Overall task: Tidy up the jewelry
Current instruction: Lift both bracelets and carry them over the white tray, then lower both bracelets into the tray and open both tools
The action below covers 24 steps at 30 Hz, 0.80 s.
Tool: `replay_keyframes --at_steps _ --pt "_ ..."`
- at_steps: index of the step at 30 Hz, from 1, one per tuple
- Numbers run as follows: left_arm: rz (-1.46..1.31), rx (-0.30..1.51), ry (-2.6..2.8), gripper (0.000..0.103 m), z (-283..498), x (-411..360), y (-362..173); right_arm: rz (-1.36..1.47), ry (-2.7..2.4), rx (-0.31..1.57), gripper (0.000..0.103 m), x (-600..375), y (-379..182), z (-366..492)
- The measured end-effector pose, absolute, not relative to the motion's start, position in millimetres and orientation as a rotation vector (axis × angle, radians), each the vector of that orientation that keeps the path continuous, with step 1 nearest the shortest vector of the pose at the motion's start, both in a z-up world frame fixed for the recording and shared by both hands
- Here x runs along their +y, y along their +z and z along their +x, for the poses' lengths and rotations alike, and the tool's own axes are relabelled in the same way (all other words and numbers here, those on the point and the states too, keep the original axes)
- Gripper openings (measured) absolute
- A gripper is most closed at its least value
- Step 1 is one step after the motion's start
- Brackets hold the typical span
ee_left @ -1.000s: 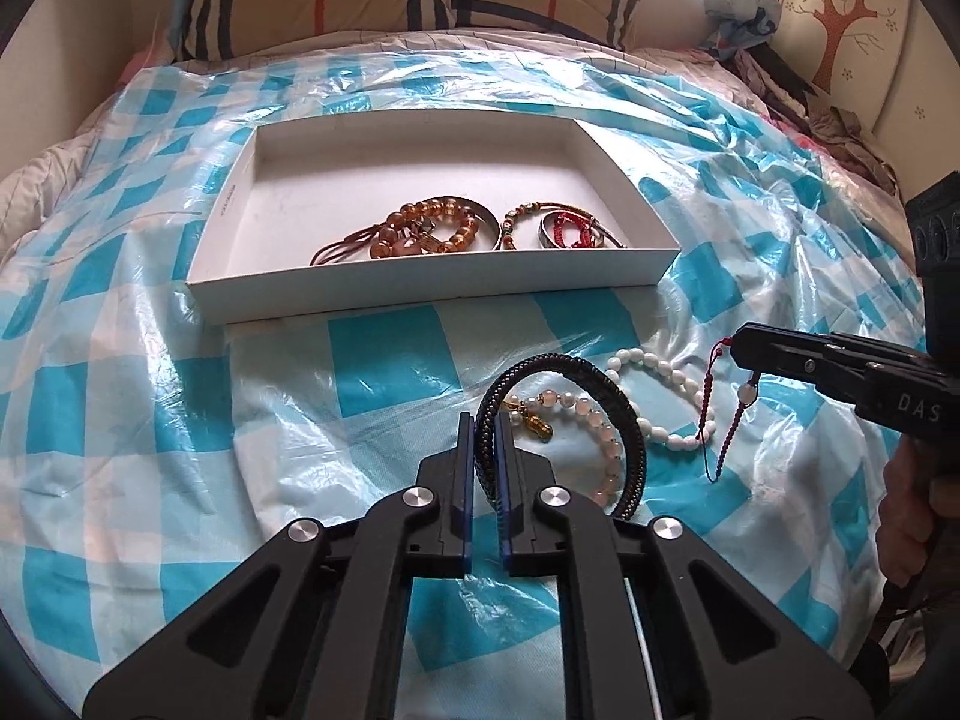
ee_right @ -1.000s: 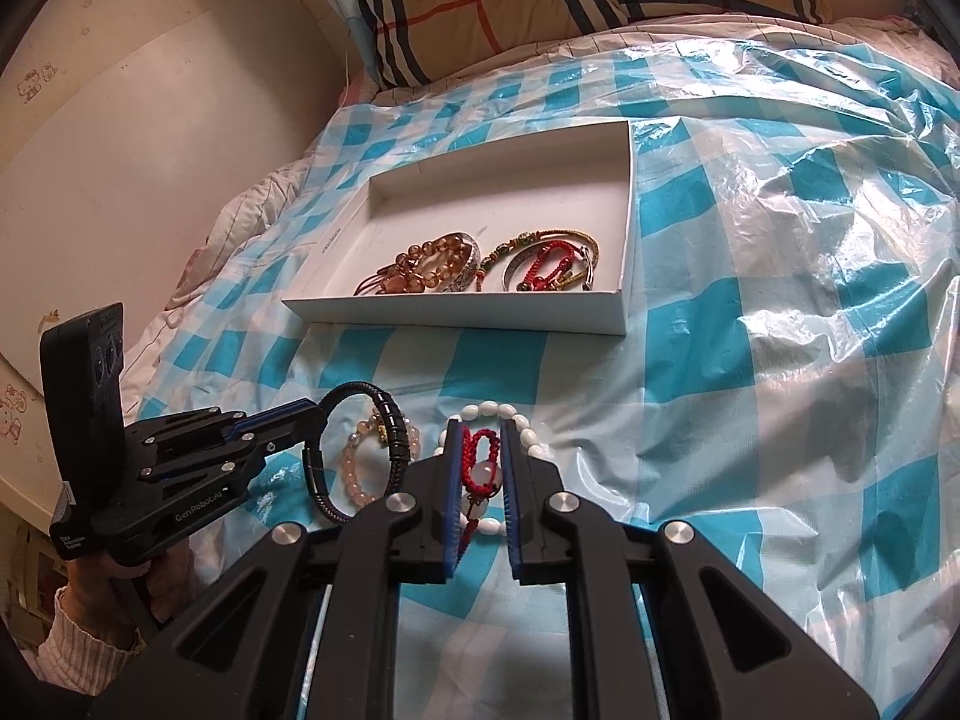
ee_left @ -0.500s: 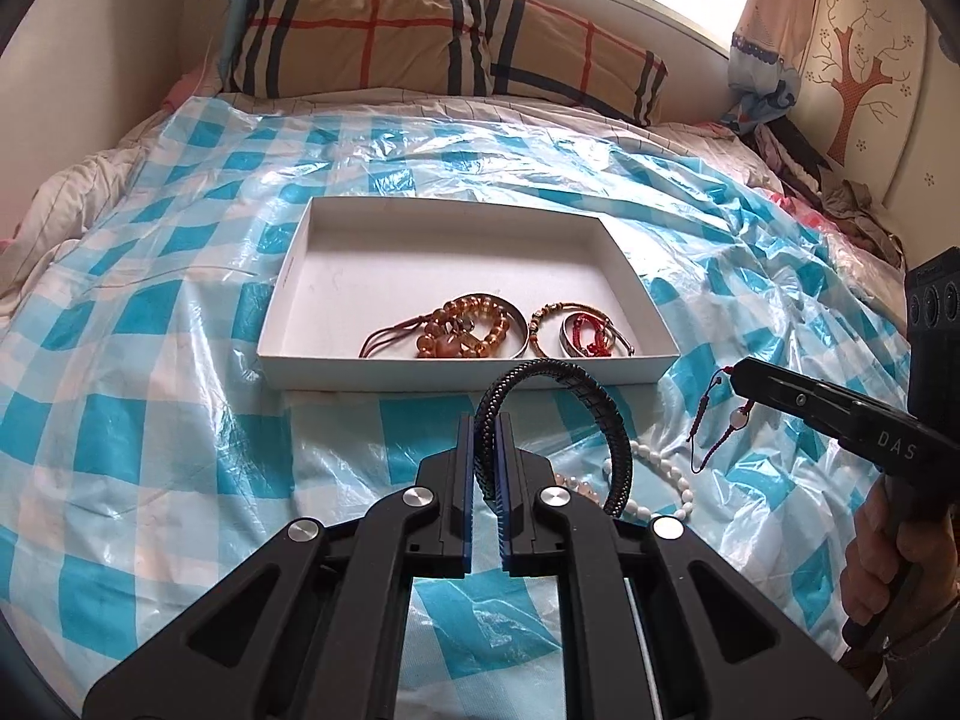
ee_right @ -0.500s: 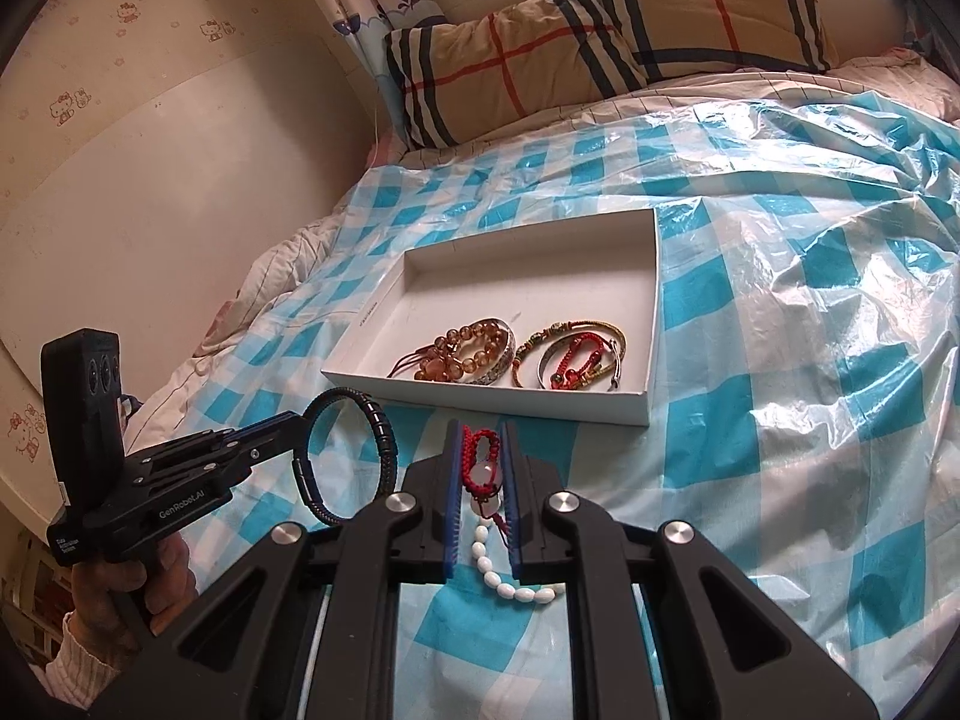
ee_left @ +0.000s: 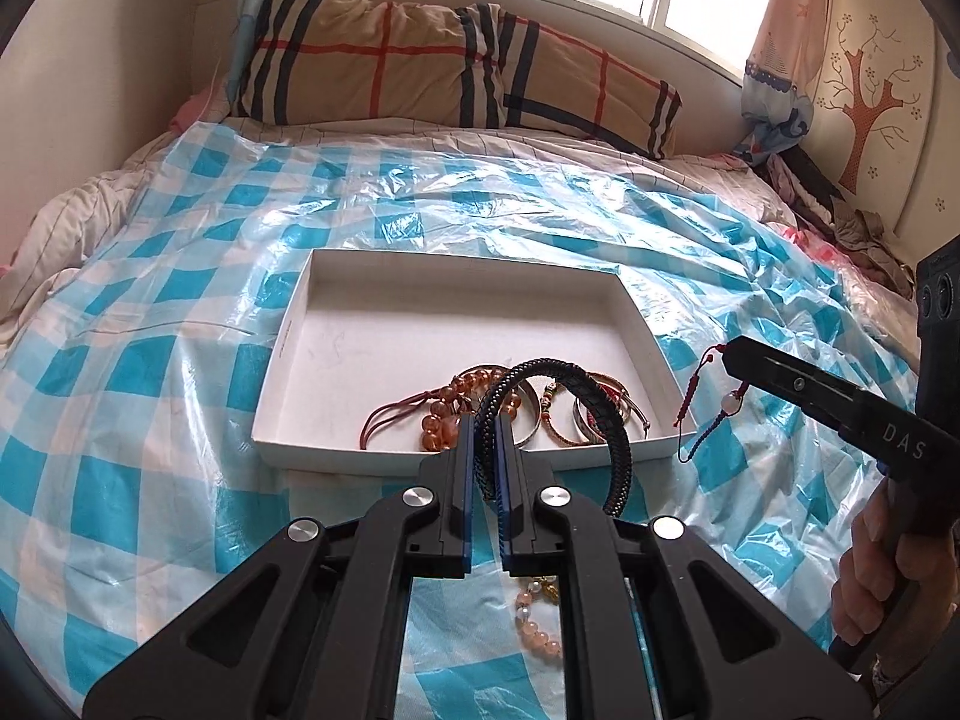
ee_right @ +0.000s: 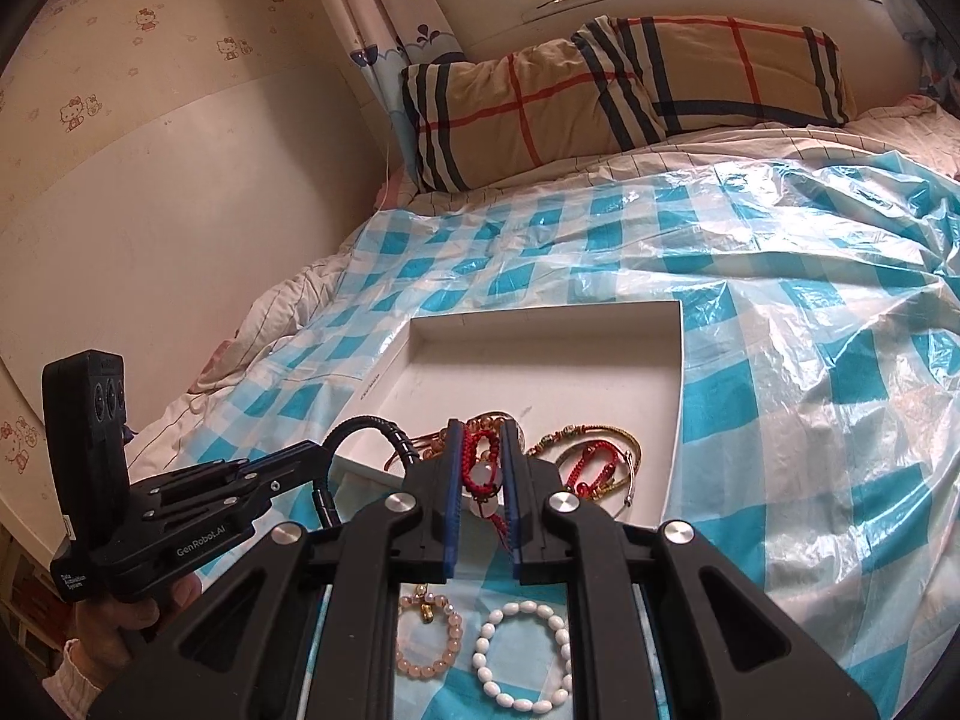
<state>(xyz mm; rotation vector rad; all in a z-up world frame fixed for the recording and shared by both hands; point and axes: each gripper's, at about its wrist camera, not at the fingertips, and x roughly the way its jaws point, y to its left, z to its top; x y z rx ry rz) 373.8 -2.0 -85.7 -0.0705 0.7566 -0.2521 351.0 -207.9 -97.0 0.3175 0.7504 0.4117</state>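
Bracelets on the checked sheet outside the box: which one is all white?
The white bead bracelet, lying right of the peach bead bracelet, which carries a gold charm.

The left gripper (ee_left: 485,456) sits at lower centre of its view, jaws clamped nearly shut. The right gripper (ee_right: 482,483) likewise, a hand (ee_left: 873,582) gripping its handle at lower right.

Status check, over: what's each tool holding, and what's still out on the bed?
Left tool shut on black braided bracelet. Right tool shut on red cord bracelet. White box ahead, unobstructed. Pink bead bracelet and white bead bracelet still on bed.
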Motion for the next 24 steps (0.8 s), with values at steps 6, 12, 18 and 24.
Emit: replay_keyframes --at_steps 6,12,18,24 --pt "-0.073 0.746 -0.243 0.006 385 -3 -85 0.305 0.415 0.736 0.013 -202 -98 365" --pt "-0.080 0.738 -0.234 0.006 397 -4 -86 0.303 0.413 0.728 0.013 -198 -102 375" --pt "-0.079 0.719 -0.234 0.006 407 -7 -83 0.304 0.411 0.722 0.013 -195 -104 387" --pt "-0.079 0.718 -0.237 0.006 410 -10 -84 0.309 0.414 0.723 0.013 -193 -106 389"
